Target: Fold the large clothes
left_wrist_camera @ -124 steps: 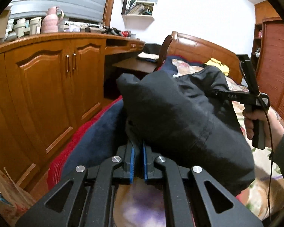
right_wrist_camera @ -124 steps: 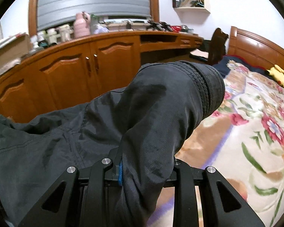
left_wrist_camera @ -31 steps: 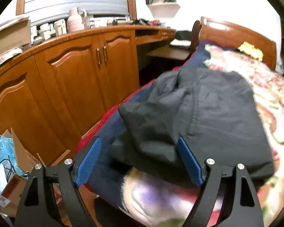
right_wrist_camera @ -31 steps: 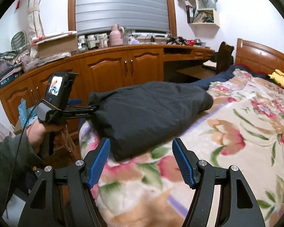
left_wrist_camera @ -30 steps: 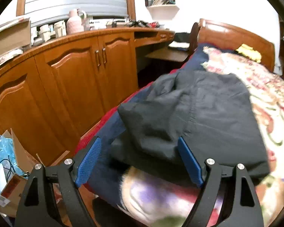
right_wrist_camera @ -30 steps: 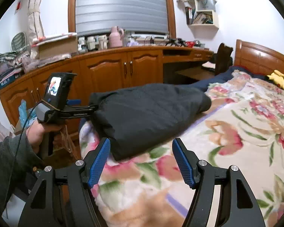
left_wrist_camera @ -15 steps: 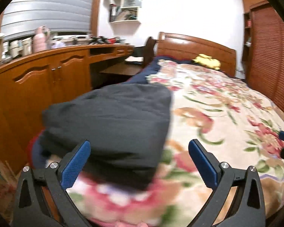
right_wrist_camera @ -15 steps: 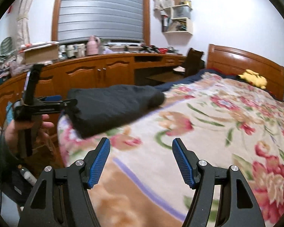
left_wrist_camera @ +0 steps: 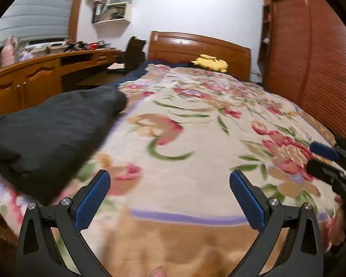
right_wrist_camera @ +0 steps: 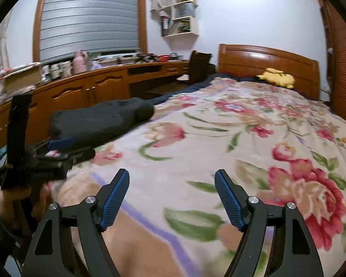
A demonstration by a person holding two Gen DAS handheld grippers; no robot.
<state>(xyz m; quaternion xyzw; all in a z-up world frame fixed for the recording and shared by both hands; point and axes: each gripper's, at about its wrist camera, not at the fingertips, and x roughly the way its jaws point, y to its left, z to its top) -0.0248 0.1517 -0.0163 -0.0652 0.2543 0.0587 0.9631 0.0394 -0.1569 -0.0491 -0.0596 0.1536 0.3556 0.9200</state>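
A folded dark grey garment (left_wrist_camera: 50, 129) lies on the near left corner of the floral bedspread (left_wrist_camera: 196, 124); it also shows in the right wrist view (right_wrist_camera: 99, 120). My left gripper (left_wrist_camera: 169, 198) is open and empty, over the bedspread to the right of the garment. My right gripper (right_wrist_camera: 171, 198) is open and empty above the bed's near edge. The left gripper also shows at the left of the right wrist view (right_wrist_camera: 57, 147), and the right gripper at the right edge of the left wrist view (left_wrist_camera: 329, 159).
Wooden cabinets (right_wrist_camera: 80, 92) with clutter on top run along the left of the bed. A wooden headboard (right_wrist_camera: 265, 62) and a yellow plush toy (right_wrist_camera: 276, 77) are at the far end. A wooden wardrobe (left_wrist_camera: 311, 53) stands on the right.
Both grippers let go of the garment, which now lies folded on the bed corner. Both have pulled back and swung right, so the garment sits at the left of each view.
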